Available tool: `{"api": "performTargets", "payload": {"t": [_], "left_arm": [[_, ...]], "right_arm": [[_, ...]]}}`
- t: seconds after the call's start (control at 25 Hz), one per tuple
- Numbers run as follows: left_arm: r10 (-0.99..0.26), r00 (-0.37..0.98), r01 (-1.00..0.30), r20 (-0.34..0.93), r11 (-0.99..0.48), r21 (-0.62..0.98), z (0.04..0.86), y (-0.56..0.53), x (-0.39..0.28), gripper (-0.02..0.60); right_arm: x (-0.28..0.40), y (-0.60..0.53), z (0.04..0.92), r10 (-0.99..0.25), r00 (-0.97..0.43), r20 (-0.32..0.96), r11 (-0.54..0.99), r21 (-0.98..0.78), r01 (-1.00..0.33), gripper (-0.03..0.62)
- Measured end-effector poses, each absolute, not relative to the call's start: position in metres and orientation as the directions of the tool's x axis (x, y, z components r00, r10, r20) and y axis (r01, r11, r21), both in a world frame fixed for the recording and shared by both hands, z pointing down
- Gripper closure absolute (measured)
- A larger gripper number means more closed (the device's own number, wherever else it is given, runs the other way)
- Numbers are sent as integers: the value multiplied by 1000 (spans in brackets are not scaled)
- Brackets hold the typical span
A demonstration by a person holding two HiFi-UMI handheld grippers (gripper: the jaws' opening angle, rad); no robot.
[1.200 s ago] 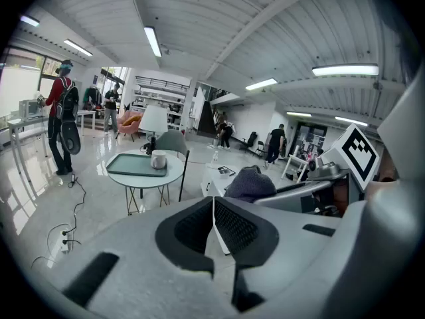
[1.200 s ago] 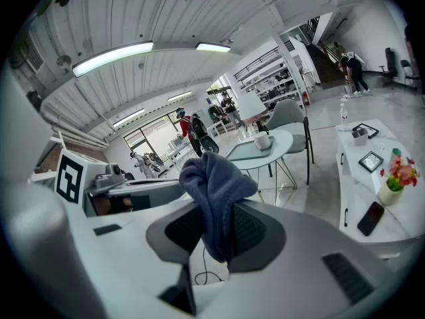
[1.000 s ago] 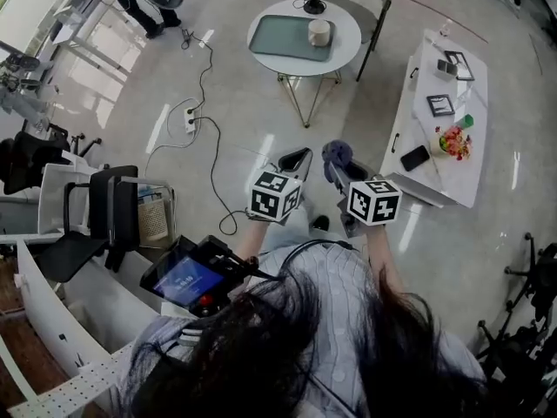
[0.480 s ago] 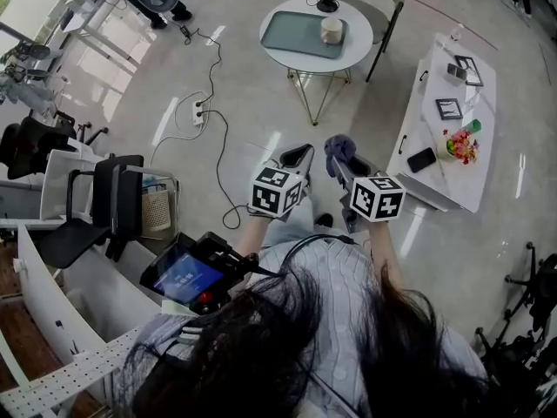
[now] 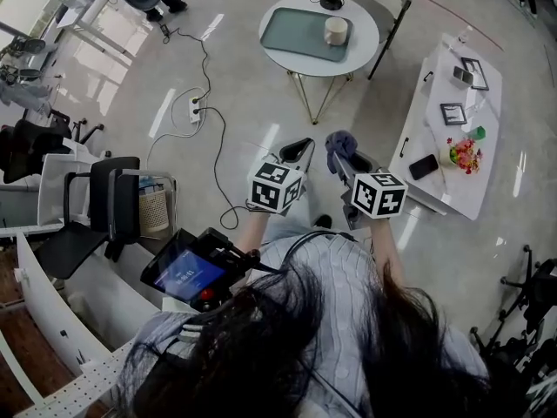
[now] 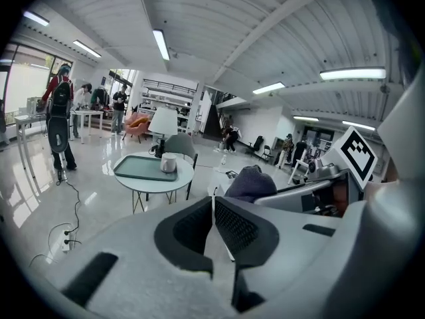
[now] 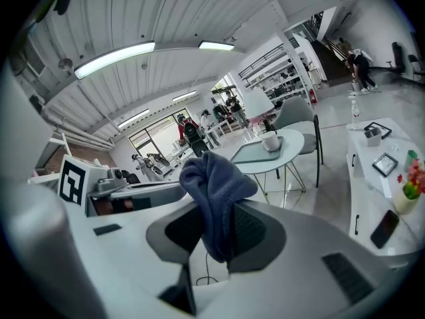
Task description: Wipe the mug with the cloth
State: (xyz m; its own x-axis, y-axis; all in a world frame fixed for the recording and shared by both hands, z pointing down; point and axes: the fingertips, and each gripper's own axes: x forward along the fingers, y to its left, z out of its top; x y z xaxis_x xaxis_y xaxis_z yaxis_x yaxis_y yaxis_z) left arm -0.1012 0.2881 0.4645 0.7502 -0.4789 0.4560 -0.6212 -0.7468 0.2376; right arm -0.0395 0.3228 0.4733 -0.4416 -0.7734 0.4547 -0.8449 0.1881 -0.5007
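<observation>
Ahead, round white table [image 5: 362,47] bears tray [image 5: 296,35], mug [image 5: 336,30]; glossy floor [image 5: 254,103].

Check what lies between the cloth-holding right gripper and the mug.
In the head view, only shiny floor, then the legs and rim of the round table, separate the right gripper, clamping the cloth, from the mug.

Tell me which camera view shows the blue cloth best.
The right gripper view: the cloth fills the centre, bunched and clamped between the jaws of the right gripper. The head view shows it only as a small blue bundle at that gripper's tip; the left gripper view shows just its rounded top, farther off.
</observation>
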Motion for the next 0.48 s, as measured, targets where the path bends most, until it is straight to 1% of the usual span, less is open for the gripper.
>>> {"api": "performTargets", "payload": {"t": [0.48], "left_arm": [[-390, 784, -552, 482, -794, 254, 473, 165, -79, 560]], "right_arm": [[-22, 203, 478, -775, -396, 492, 117, -504, -856, 496]]}}
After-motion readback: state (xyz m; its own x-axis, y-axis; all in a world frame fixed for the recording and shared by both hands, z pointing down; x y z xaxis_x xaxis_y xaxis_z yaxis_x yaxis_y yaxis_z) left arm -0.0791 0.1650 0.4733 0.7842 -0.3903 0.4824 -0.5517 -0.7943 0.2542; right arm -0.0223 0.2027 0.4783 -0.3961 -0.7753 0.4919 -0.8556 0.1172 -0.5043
